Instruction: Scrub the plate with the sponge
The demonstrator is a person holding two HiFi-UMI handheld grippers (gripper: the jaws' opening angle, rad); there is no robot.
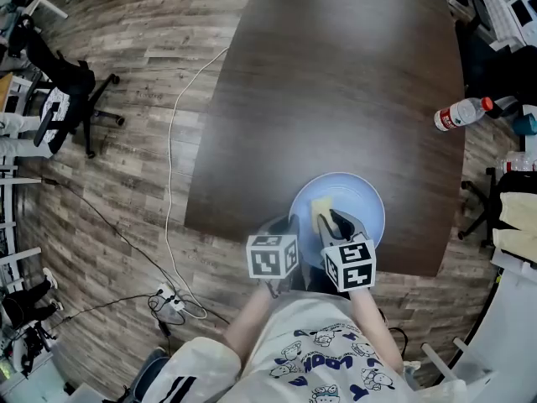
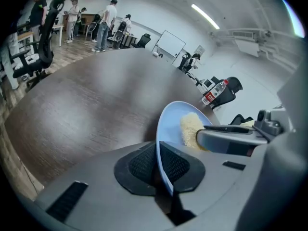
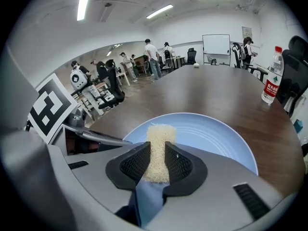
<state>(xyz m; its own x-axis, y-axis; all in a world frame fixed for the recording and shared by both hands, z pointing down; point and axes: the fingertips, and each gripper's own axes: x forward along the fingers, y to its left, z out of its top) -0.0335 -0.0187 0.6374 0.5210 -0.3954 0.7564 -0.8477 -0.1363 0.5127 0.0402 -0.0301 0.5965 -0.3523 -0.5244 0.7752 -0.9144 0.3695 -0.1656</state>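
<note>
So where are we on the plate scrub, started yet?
Setup looks done: the left gripper is clamped on the near rim of the blue plate on the table. In hand: the right gripper pinches the yellow sponge over the plate's near part; contact can't be confirmed. Left: the scrubbing itself; no suds or wipe marks show.

The table (image 1: 336, 82) is looked down on steeply from head height. The plate (image 2: 168, 124) is seen close and edge-on from the left gripper view, close and face-up from the right; plate, sponge (image 3: 159, 143) and bottle (image 3: 272, 85) are shared.
</note>
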